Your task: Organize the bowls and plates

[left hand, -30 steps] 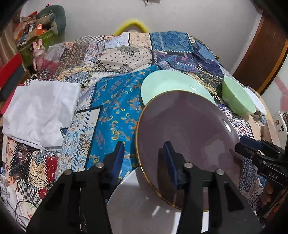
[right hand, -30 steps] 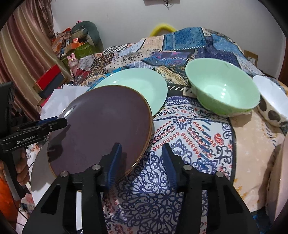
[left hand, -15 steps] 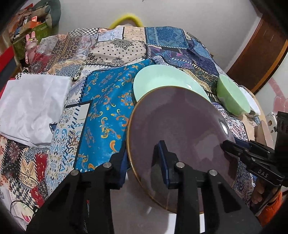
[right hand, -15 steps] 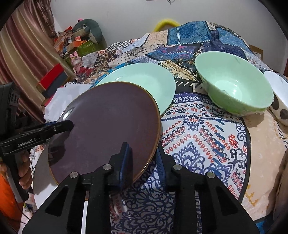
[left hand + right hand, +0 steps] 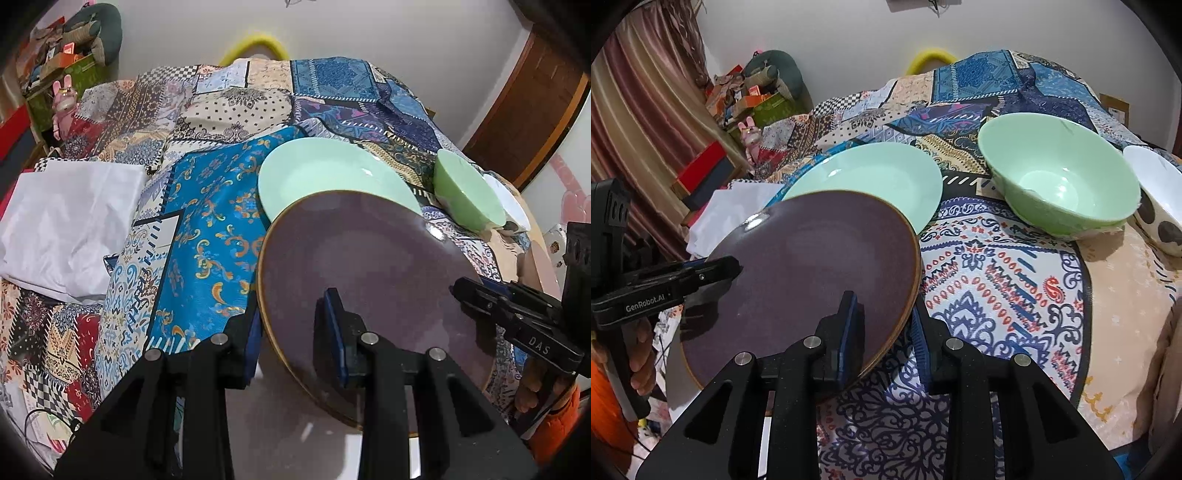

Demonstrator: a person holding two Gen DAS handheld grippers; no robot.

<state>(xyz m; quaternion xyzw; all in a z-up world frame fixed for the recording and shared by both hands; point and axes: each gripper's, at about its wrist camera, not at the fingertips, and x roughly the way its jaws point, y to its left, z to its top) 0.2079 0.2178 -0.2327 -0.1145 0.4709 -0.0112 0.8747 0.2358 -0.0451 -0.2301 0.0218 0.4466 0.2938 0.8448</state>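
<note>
A dark purple plate with a brown rim is held up off the bed between both grippers. My left gripper is shut on its left edge, and my right gripper is shut on its right edge. The plate also shows in the right wrist view. A pale green plate lies just behind it; it also shows in the right wrist view. A green bowl and a white spotted bowl stand to the right. A white plate lies under the lifted one.
The dishes sit on a bed with a patchwork cover. A white folded cloth lies at the left. Boxes and toys stand by the wall, beside a curtain. A wooden door is at the right.
Both grippers have closed from open onto opposite edges of the purple plate, and the plate has risen off the white plate.
</note>
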